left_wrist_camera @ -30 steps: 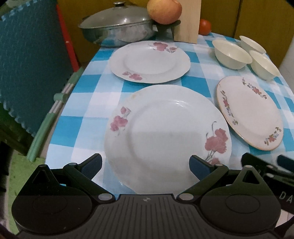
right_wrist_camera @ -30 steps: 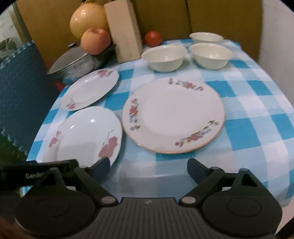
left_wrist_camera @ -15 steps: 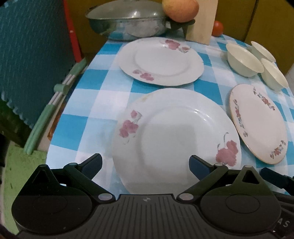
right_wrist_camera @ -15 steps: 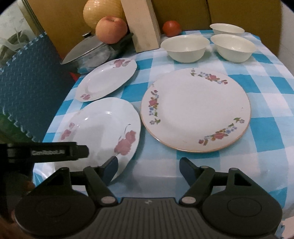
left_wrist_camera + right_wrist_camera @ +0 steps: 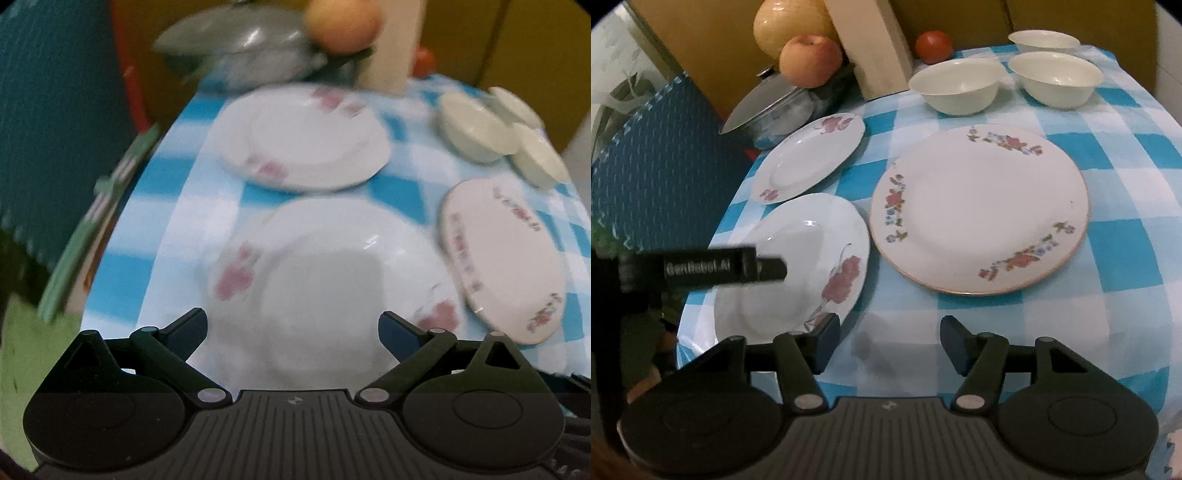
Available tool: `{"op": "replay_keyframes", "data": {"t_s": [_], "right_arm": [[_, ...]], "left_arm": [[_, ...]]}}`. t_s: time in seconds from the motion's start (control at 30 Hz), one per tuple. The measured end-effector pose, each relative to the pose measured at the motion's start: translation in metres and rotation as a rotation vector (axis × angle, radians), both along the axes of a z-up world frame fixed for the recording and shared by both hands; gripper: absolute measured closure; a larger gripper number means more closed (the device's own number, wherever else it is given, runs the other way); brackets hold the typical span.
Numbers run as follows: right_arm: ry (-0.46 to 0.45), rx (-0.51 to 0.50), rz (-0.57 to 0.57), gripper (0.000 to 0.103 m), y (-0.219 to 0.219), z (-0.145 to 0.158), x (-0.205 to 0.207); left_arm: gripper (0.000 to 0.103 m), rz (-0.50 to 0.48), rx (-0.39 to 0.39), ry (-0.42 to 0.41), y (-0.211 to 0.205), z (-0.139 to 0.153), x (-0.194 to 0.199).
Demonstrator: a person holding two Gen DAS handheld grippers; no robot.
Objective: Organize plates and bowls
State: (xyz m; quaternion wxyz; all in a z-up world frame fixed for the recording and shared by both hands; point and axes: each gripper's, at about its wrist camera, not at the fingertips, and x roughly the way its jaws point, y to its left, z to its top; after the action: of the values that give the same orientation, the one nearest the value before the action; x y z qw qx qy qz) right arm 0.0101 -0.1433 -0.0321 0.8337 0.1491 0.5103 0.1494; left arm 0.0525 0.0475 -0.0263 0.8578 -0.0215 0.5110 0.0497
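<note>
Near plate point(image 5: 325, 280) lies under the wide-apart left claw point(image 5: 293, 326); right claw point(image 5: 889, 341) is closing, empty.

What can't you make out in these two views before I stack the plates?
- Near plate: in the right wrist view the left gripper's black body covers part of it; in the left wrist view its near rim is hidden behind the gripper.
- Left wrist view: blurred, so the far plate's pattern and the bowls are smeared.
- Pot: contents hidden by its lid.
- Right gripper: jaws closing over bare cloth; nothing between them.
</note>
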Motion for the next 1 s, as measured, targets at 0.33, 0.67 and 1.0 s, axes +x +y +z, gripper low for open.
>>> {"op": "replay_keyframes", "data": {"t_s": [0.33, 0.67, 1.0], "right_arm": [[0.010, -0.019, -0.112, 0.053, -0.044, 0.003, -0.001], [0.016, 0.000, -0.374, 0.063, -0.101, -0.004, 0.016], [0.036, 0.070, -0.438, 0.086, -0.108, -0.013, 0.044]], "left_arm": [[0.002, -0.229, -0.034, -0.012, -0.072, 0.007, 0.070], [0.002, -0.264, -0.069, 0.018, -0.093, -0.014, 0.090], [0.003, -0.291, -0.107, 0.038, -0.100, -0.018, 0.100]]}}
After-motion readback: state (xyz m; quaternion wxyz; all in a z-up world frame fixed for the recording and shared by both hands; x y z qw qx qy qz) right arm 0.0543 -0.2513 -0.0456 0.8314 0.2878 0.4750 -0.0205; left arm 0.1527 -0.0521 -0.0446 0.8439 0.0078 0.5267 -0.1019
